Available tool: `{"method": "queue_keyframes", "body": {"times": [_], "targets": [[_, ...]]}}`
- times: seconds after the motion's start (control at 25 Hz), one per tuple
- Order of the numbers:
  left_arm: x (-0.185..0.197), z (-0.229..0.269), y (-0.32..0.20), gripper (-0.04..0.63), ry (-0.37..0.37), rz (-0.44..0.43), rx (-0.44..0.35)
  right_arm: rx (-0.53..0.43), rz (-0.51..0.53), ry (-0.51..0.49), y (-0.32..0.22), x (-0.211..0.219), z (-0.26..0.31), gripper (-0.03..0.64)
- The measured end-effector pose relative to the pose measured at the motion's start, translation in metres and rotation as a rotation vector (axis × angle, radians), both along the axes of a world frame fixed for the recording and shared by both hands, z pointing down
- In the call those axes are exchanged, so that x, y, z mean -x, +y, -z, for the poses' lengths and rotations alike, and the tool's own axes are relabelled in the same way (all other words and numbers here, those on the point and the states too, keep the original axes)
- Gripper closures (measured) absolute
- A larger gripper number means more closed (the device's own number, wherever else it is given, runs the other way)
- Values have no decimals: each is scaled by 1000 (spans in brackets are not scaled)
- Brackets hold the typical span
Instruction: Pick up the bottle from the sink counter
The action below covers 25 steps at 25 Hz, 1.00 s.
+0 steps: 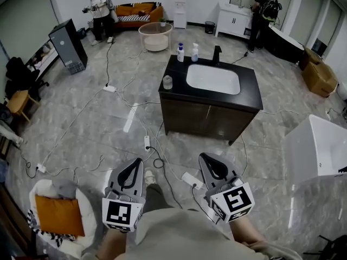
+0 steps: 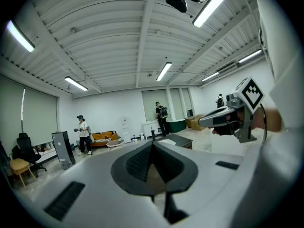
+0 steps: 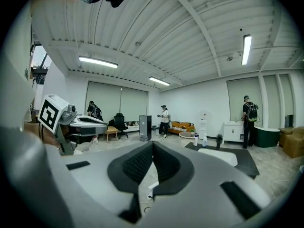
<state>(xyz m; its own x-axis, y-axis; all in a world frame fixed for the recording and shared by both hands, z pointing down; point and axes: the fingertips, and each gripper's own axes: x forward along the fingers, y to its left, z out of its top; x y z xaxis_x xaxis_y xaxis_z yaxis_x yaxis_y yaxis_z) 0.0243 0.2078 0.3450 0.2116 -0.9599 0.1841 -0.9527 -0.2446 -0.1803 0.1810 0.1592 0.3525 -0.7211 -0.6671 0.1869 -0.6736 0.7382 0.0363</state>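
The sink counter (image 1: 252, 93) has a black top with a white basin and stands on the floor ahead of me. At its back left edge stand two white bottles, one with a blue top (image 1: 180, 53) and one beside it (image 1: 194, 52), next to the black faucet (image 1: 216, 54). A small pale jar (image 1: 167, 82) sits at the counter's left edge. My left gripper (image 1: 134, 162) and right gripper (image 1: 205, 157) are held low and well short of the counter. Both are shut with nothing between the jaws. In the right gripper view the bottles (image 3: 195, 139) appear small and far off.
Cables and power strips (image 1: 146, 142) cross the floor between me and the counter. A white tub (image 1: 317, 145) stands at the right and a chair with an orange cushion (image 1: 57, 215) at the lower left. People stand at the far wall, near a round table (image 1: 155, 36).
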Motion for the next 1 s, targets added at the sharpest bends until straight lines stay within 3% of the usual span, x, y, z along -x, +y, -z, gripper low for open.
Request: {"method": "queue_keyframes", "body": {"times": [0.36, 1.0], "targets": [[59, -12, -68, 589, 31, -11, 26, 9, 15, 43, -72, 68, -10, 620], [194, 5, -236, 589, 61, -106, 50, 35, -75, 89, -226, 205, 8, 620]]}}
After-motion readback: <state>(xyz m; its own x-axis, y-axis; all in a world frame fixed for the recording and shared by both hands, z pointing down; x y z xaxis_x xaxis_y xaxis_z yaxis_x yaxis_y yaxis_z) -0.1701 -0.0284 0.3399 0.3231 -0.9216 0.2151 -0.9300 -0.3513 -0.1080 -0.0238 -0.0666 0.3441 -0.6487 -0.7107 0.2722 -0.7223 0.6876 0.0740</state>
